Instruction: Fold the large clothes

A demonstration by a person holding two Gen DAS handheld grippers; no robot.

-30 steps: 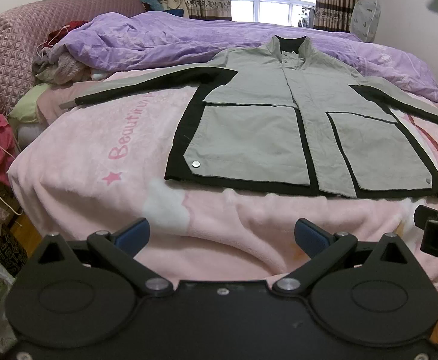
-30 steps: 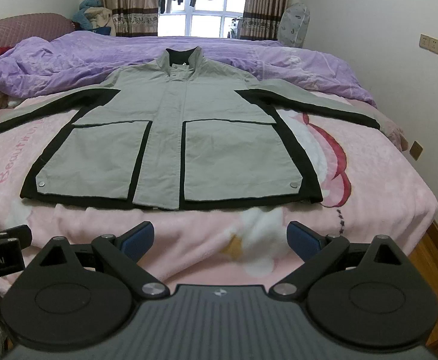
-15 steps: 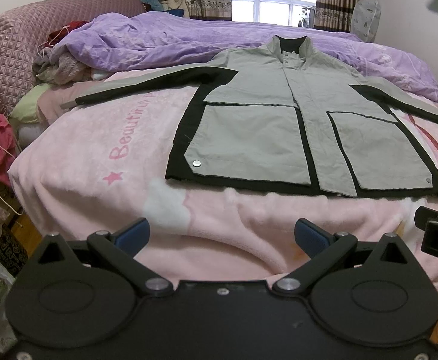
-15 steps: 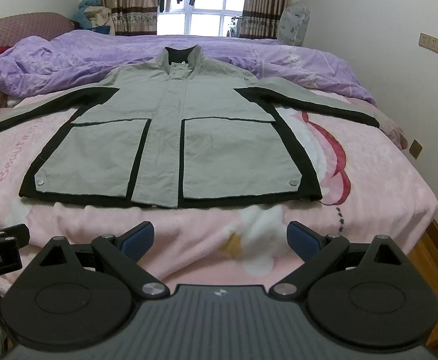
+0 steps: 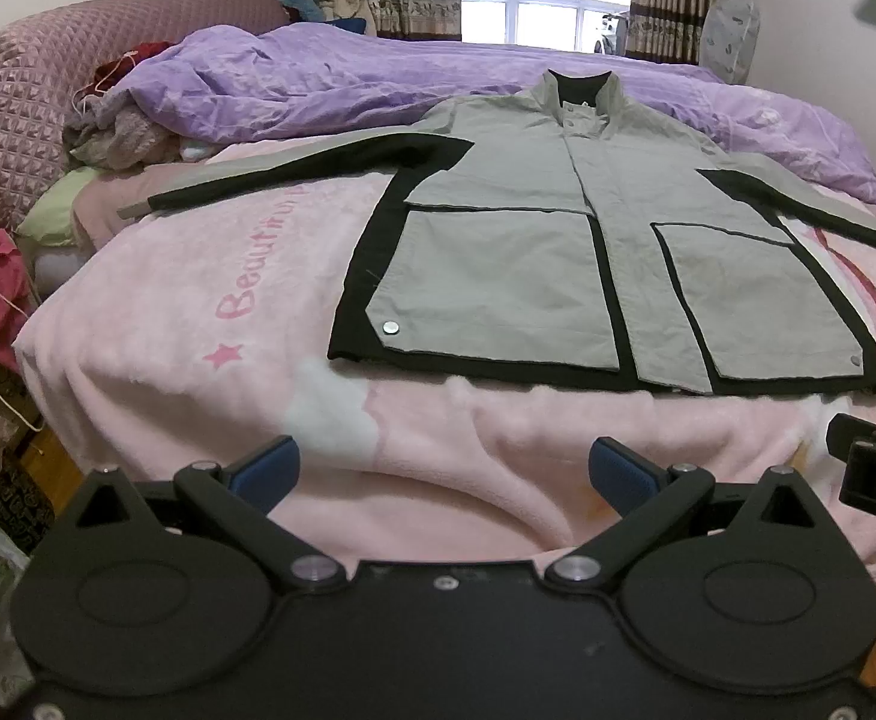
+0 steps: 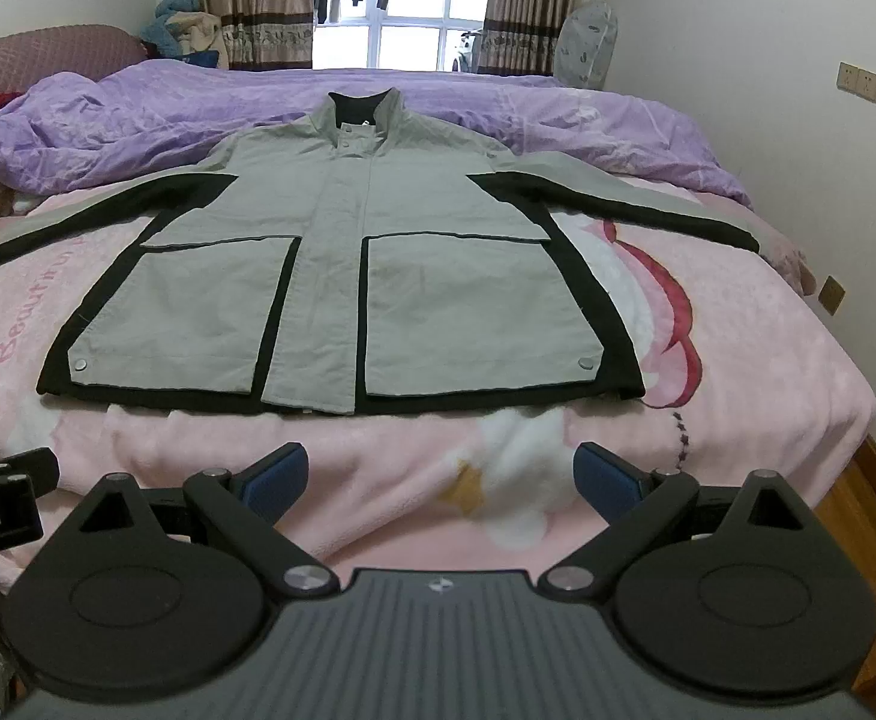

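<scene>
A grey jacket with black trim [image 5: 564, 240] lies flat and face up on the pink blanket, both sleeves spread out to the sides, collar away from me. It also shows in the right wrist view [image 6: 342, 276]. My left gripper [image 5: 444, 474] is open and empty, held off the near edge of the bed, short of the jacket's hem. My right gripper [image 6: 441, 474] is open and empty too, in front of the hem's middle. Each gripper's edge shows in the other's view.
The pink blanket [image 5: 198, 324] covers the bed's near part. A purple duvet [image 6: 108, 120] is heaped behind the jacket. A quilted headboard [image 5: 30, 78] and loose clothes are at the left. A wall with sockets [image 6: 867, 84] is at the right.
Both views have shifted very slightly. The jacket has not moved and both grippers stay open.
</scene>
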